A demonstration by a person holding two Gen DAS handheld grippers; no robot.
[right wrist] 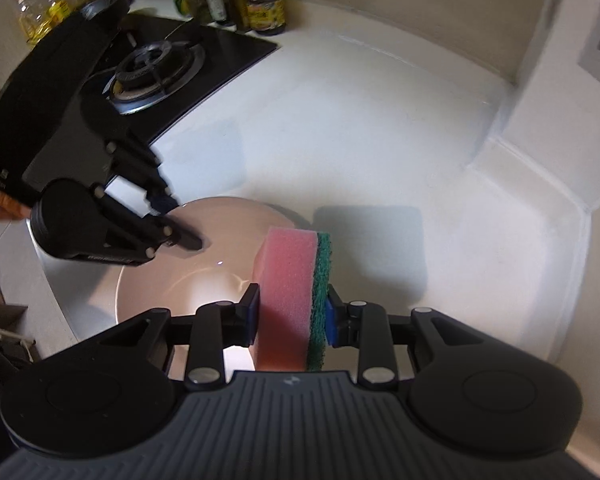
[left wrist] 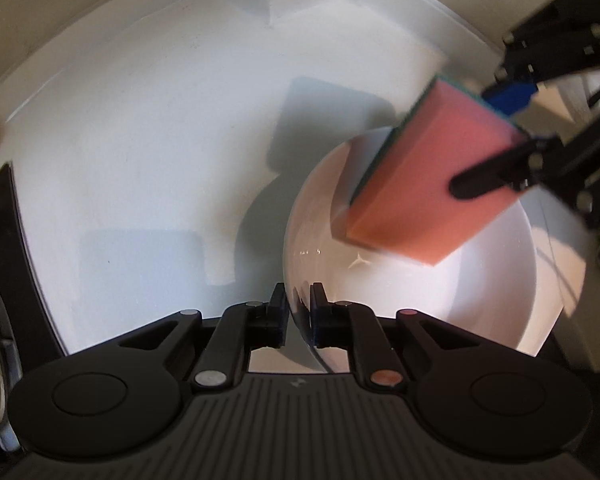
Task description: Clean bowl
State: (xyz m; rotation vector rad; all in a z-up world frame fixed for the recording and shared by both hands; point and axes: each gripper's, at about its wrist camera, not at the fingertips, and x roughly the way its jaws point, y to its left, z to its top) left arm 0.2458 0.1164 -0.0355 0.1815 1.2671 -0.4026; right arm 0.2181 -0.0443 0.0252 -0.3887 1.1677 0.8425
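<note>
Right wrist view first: we see a wide white kitchen counter running into a corner, with a black glass gas hob at the back left and a cluster of glass jars and bottles behind it. On the counter near its front edge sits the round, glossy white ceramic bowl, tipped a little where it is gripped.

Our left gripper is clamped on the bowl's near rim, one finger inside and one outside, steadying it. Our right gripper is closed tight on a rectangular pink foam sponge with a green scouring layer, held on edge just above the bowl's opening.

From the left wrist view, the sponge's lower corner hangs over the bowl's inner wall; motion blur keeps us from telling whether it touches. The bowl's interior looks dry and shiny, with no suds visible, so we judge the wiping is barely begun and most of the scrubbing remains.
</note>
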